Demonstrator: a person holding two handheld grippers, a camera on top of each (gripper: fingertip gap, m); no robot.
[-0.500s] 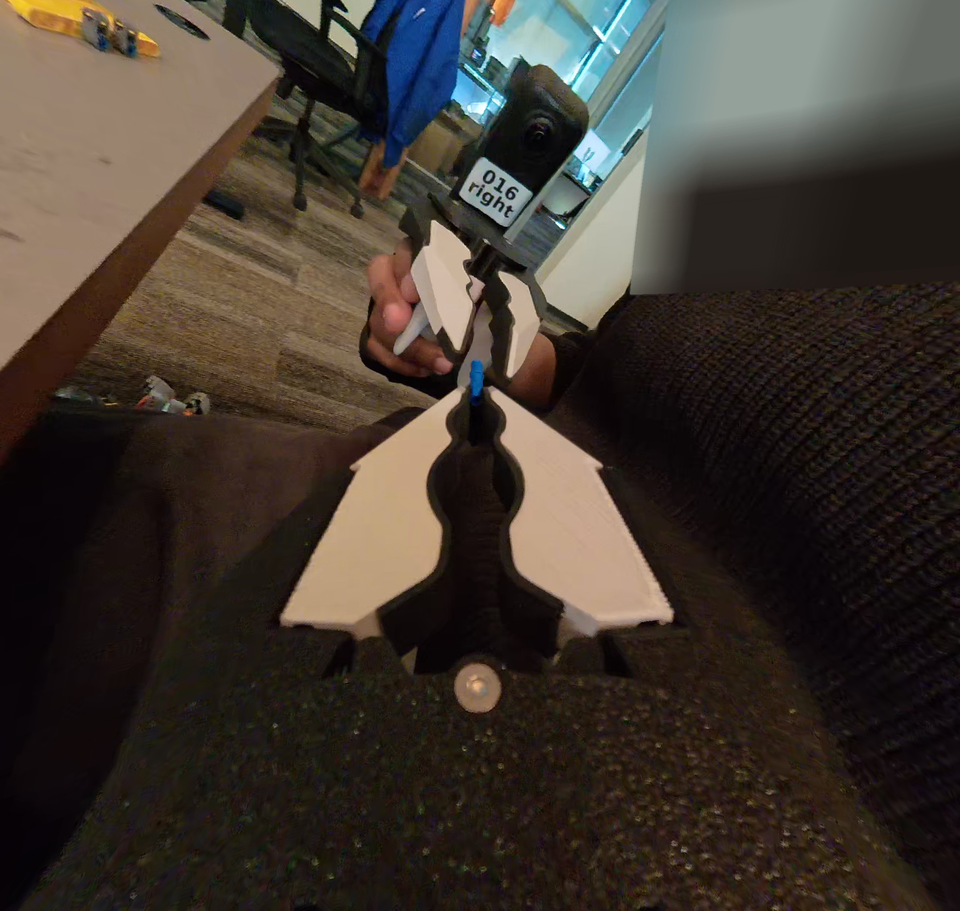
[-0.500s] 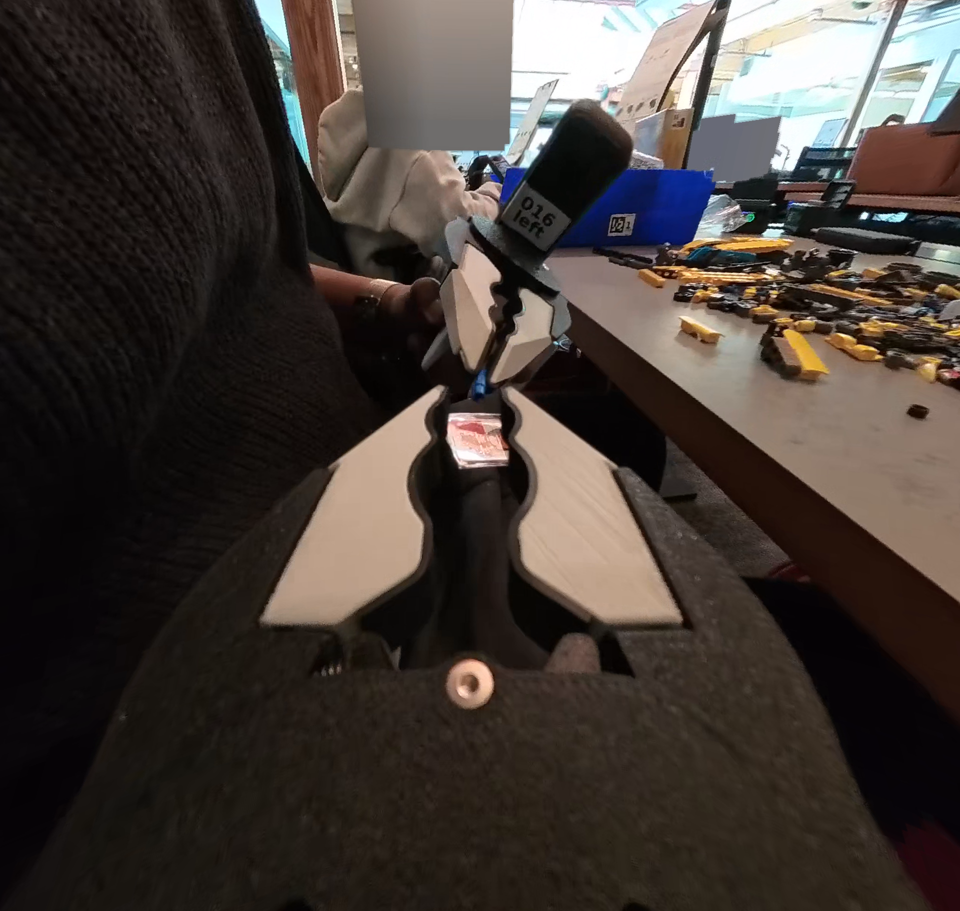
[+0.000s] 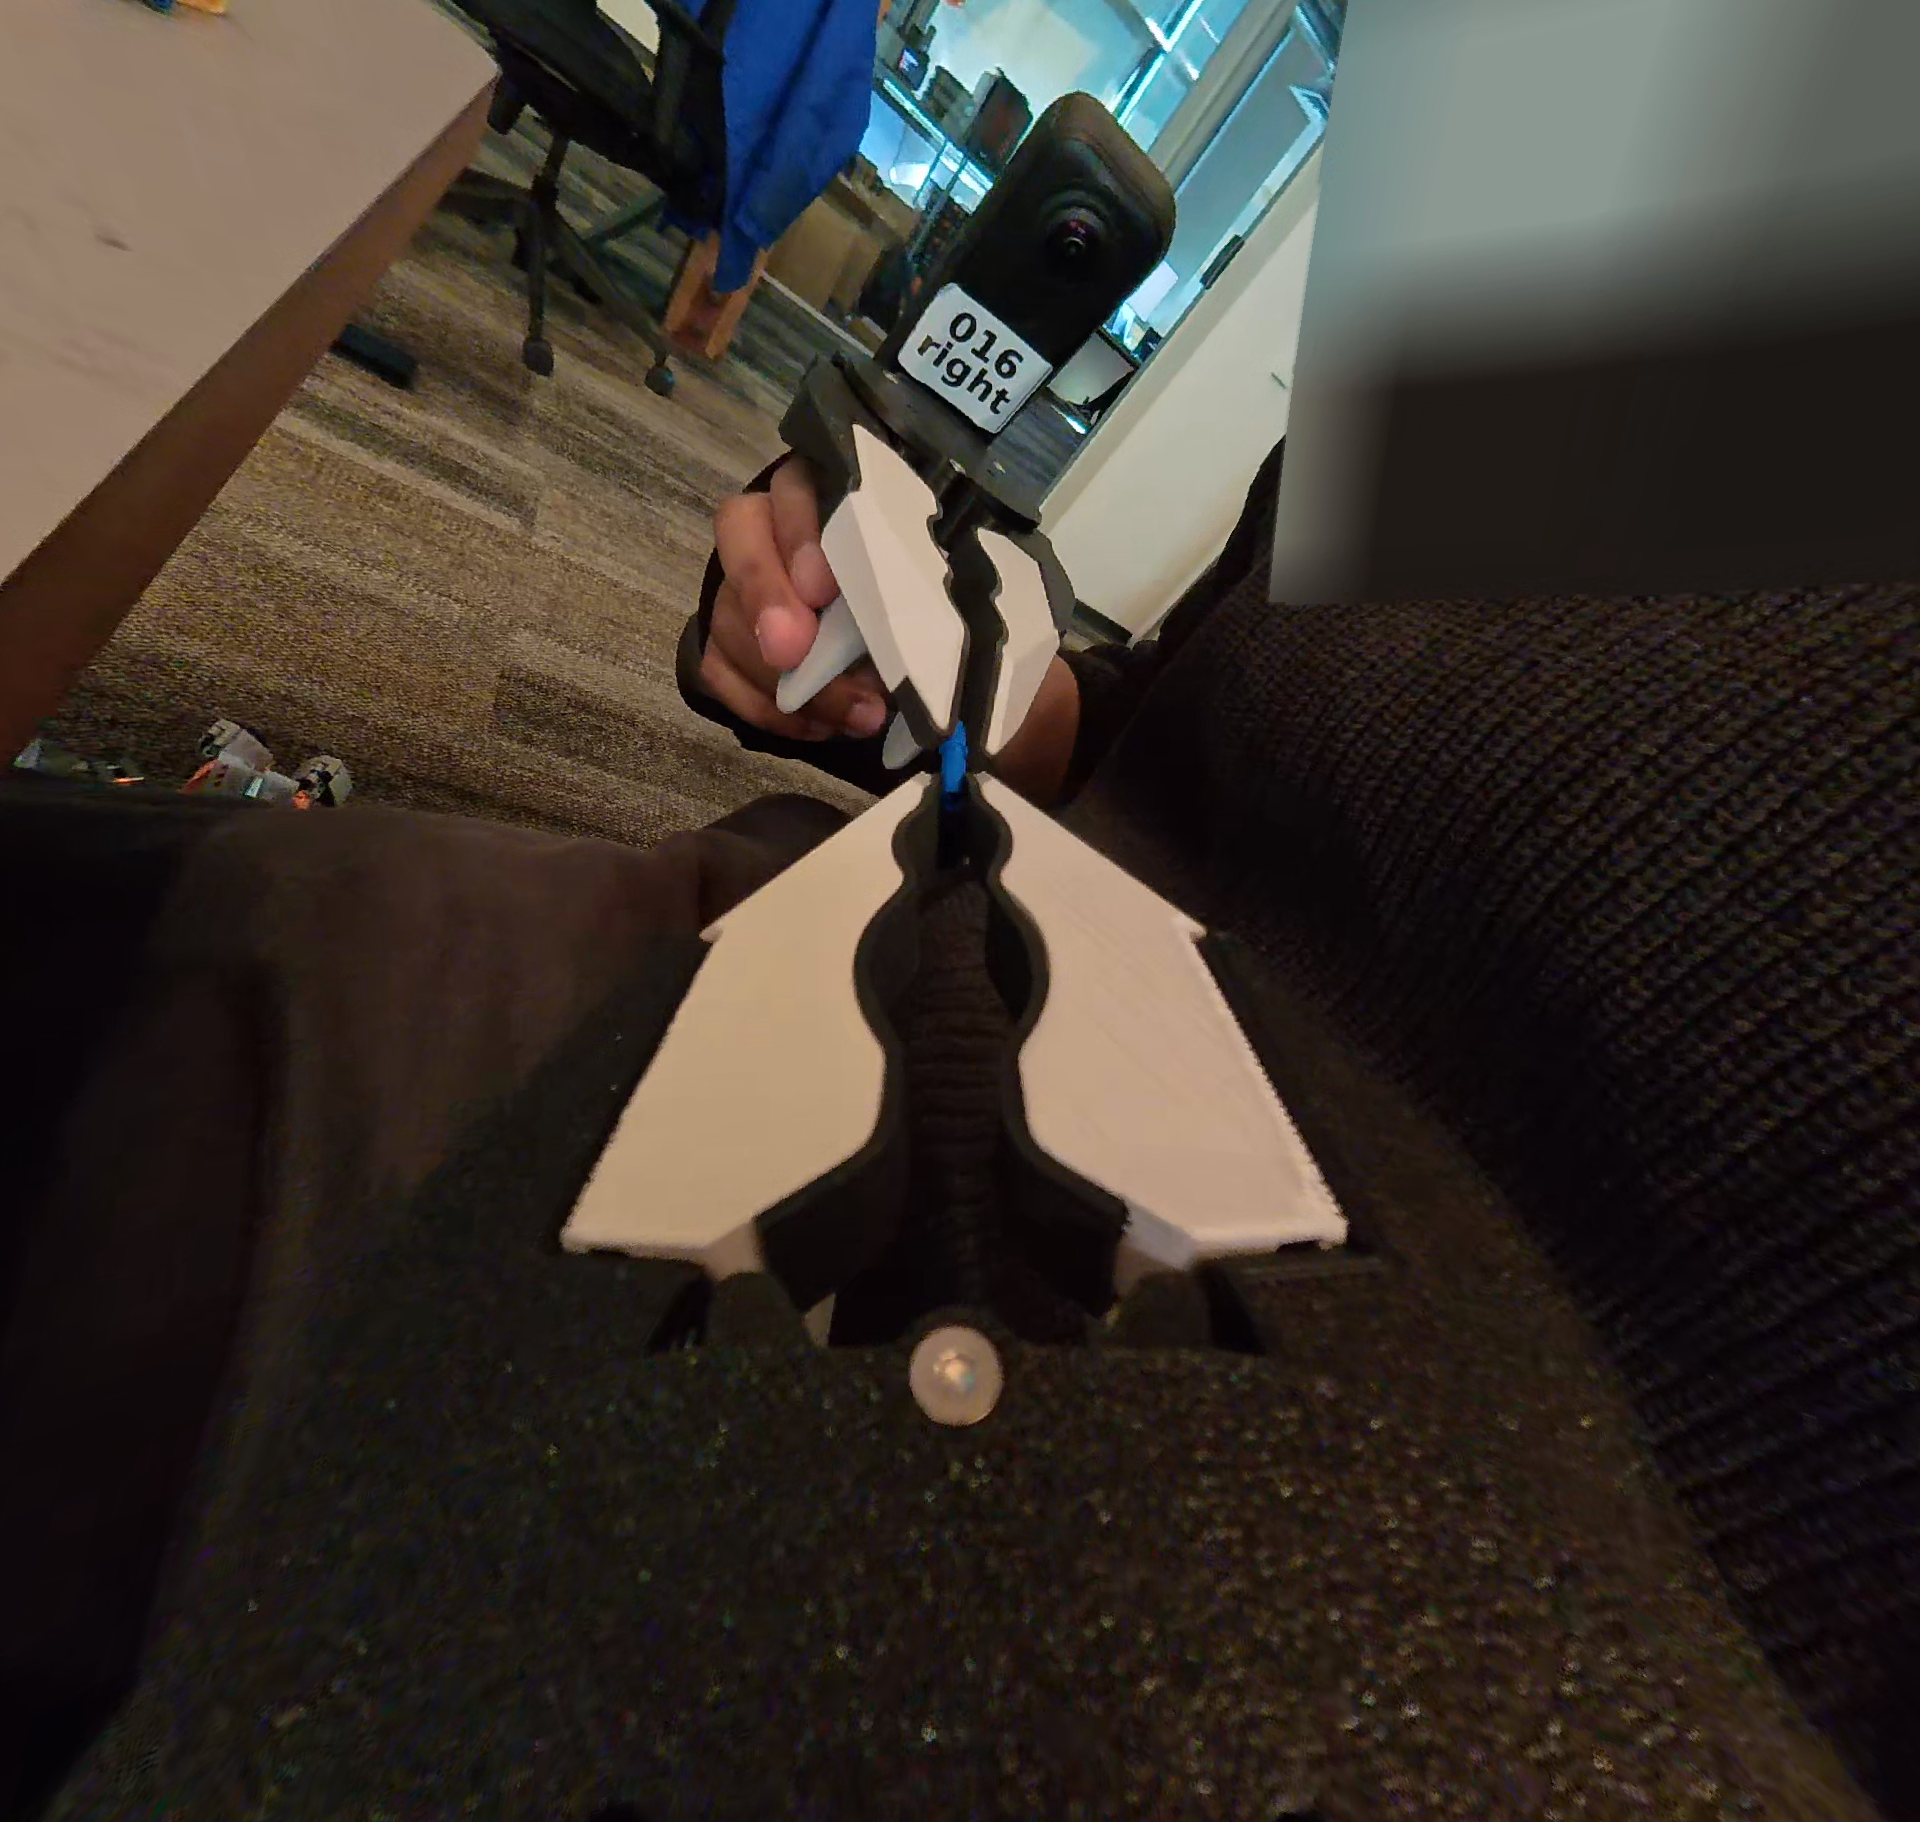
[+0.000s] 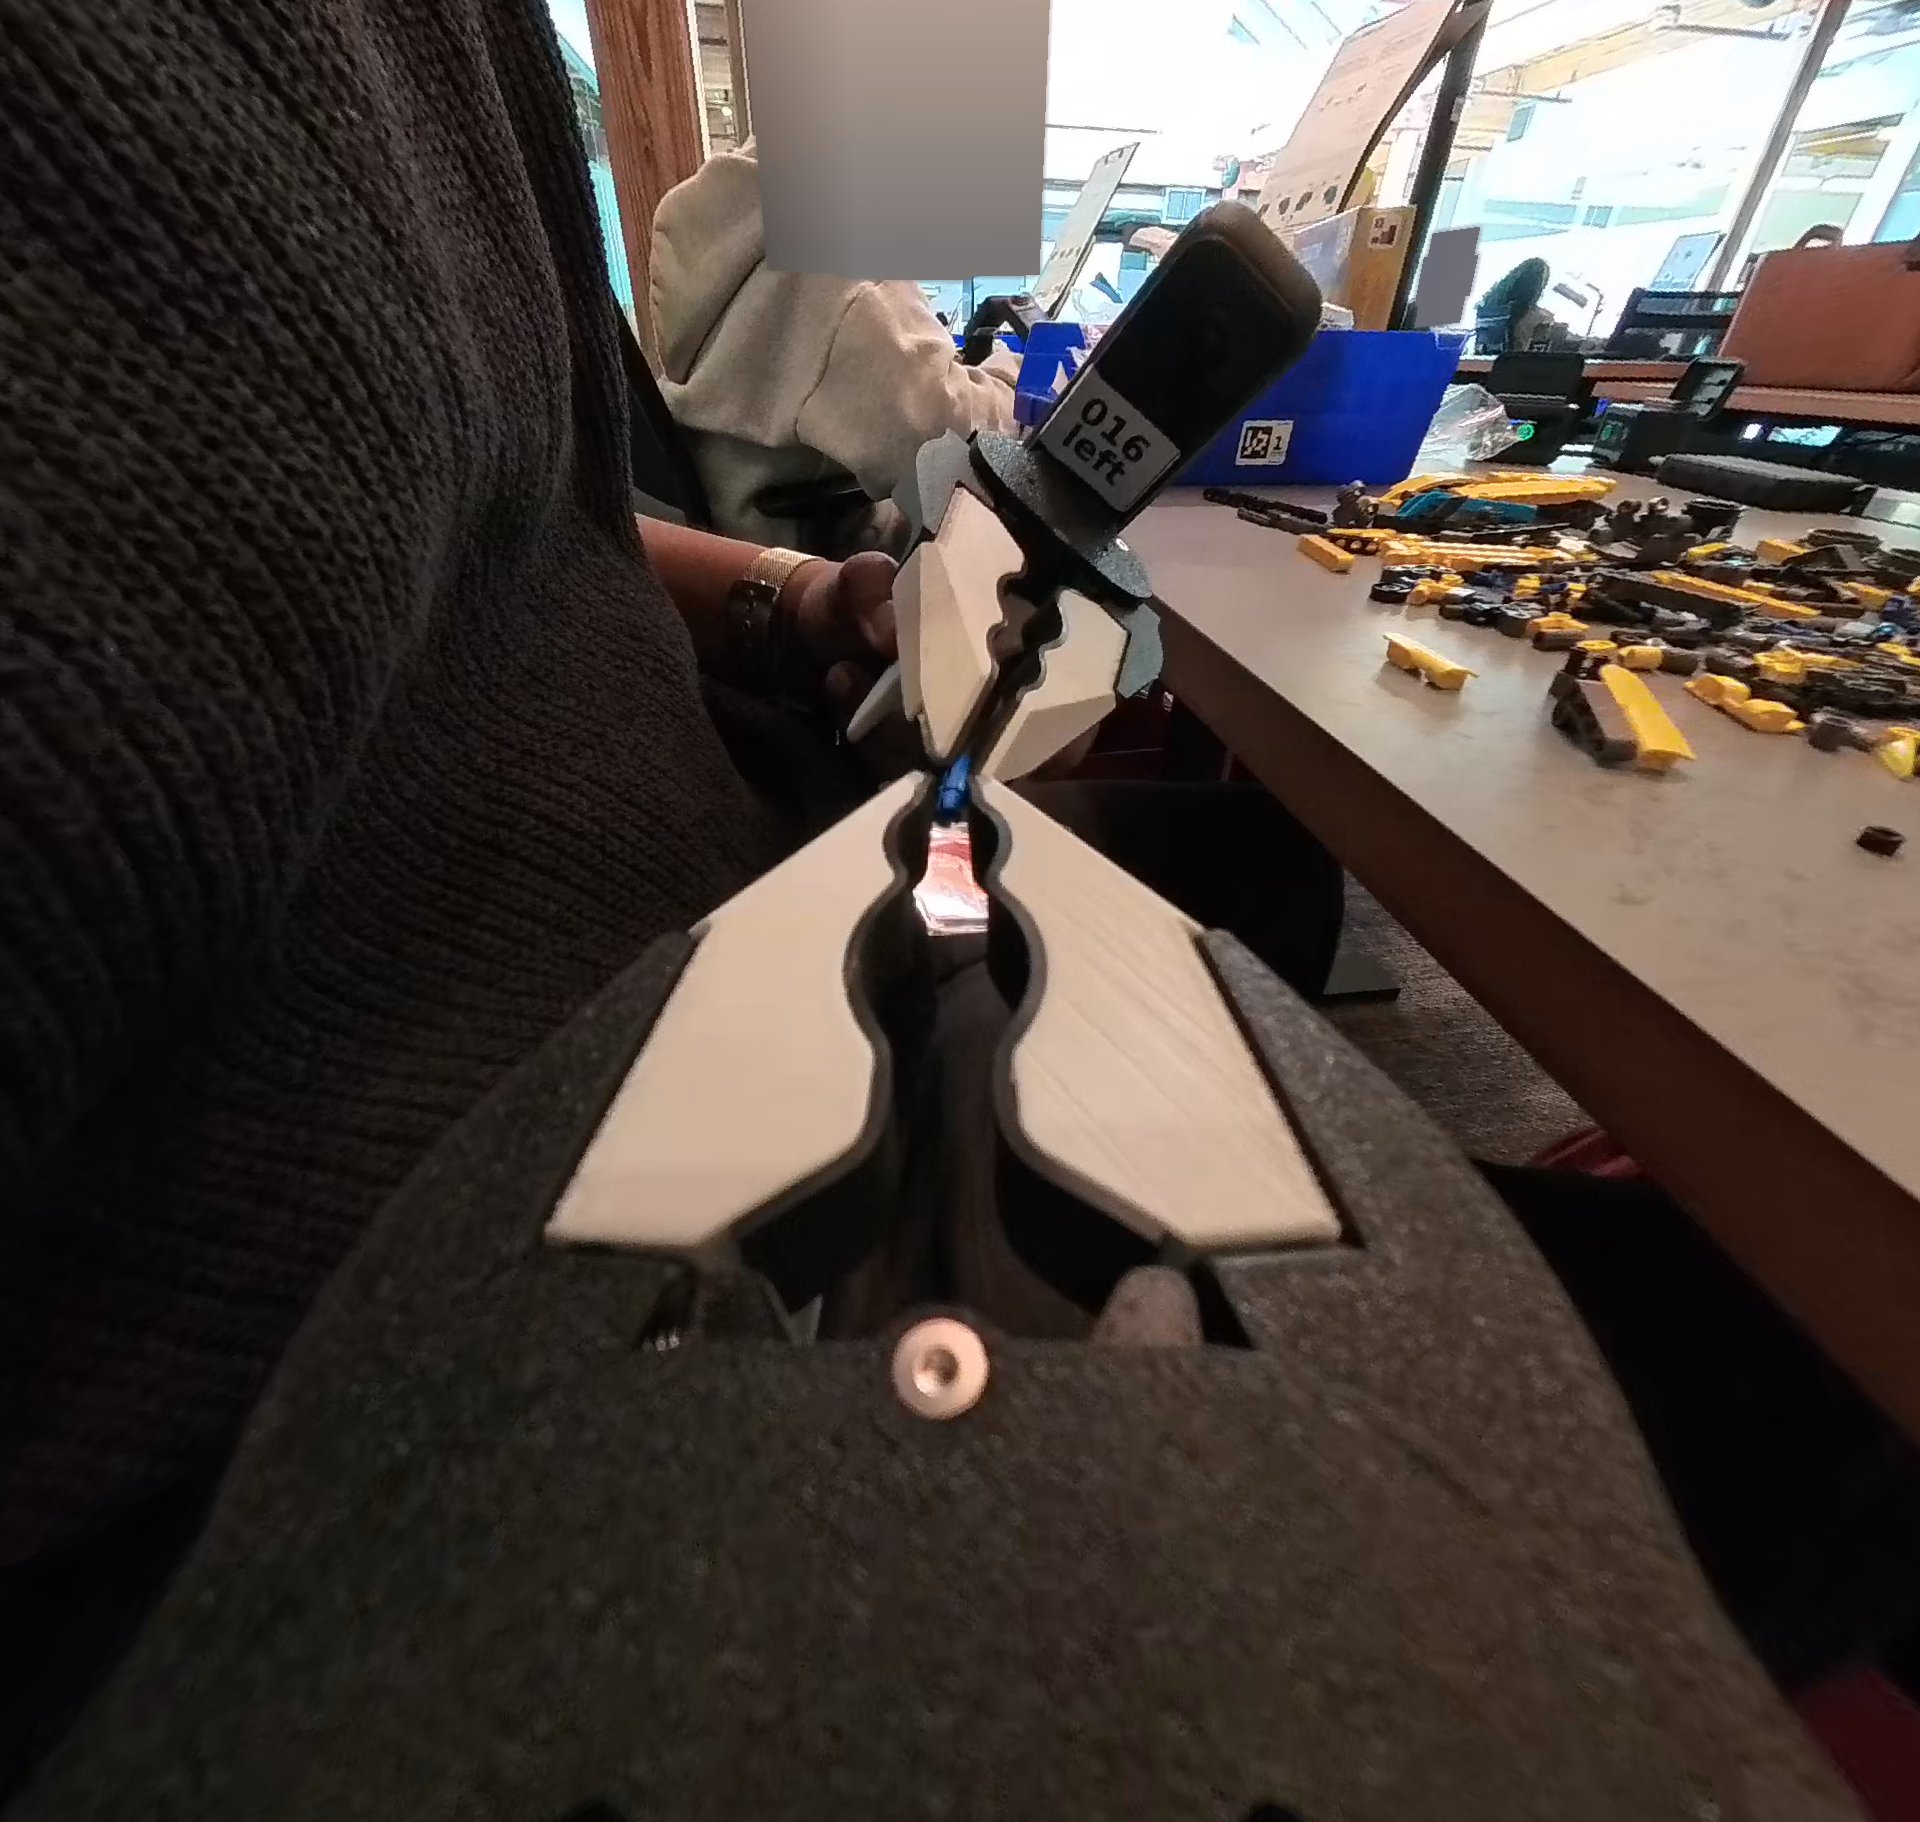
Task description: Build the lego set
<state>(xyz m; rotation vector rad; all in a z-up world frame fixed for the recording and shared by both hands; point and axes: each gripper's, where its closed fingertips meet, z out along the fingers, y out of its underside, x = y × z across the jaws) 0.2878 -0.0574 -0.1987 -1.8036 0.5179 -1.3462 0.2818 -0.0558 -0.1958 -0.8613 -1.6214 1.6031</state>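
Observation:
My two grippers meet tip to tip above a person's lap in dark clothing. A small blue pin (image 3: pixel 952 766) sits between them. My left gripper (image 3: pixel 951 787) is shut on one end of the pin. My right gripper (image 4: pixel 951 793) is closed down on the other end of the blue pin (image 4: pixel 954 783). The right gripper also shows in the left wrist view (image 3: pixel 956 733), held by a hand (image 3: pixel 769 629). The left gripper shows in the right wrist view (image 4: pixel 968 759). A red-and-white patch (image 4: pixel 951 894) shows through the right gripper's gap; I cannot tell what it is.
A brown-edged table (image 4: pixel 1558 941) stands beside the lap, strewn with several yellow and black building pieces (image 4: pixel 1631 723) and a blue bin (image 4: pixel 1351 411). Another person in a pale hoodie (image 4: pixel 790 359) sits beyond. Loose parts (image 3: pixel 260 780) lie on the carpet; an office chair with a blue jacket (image 3: pixel 769 79) stands farther off. Less than 4 cm separates the two grippers' tips.
The right gripper's jaws have narrowed onto the pin. The two grippers have drawn a little closer together.

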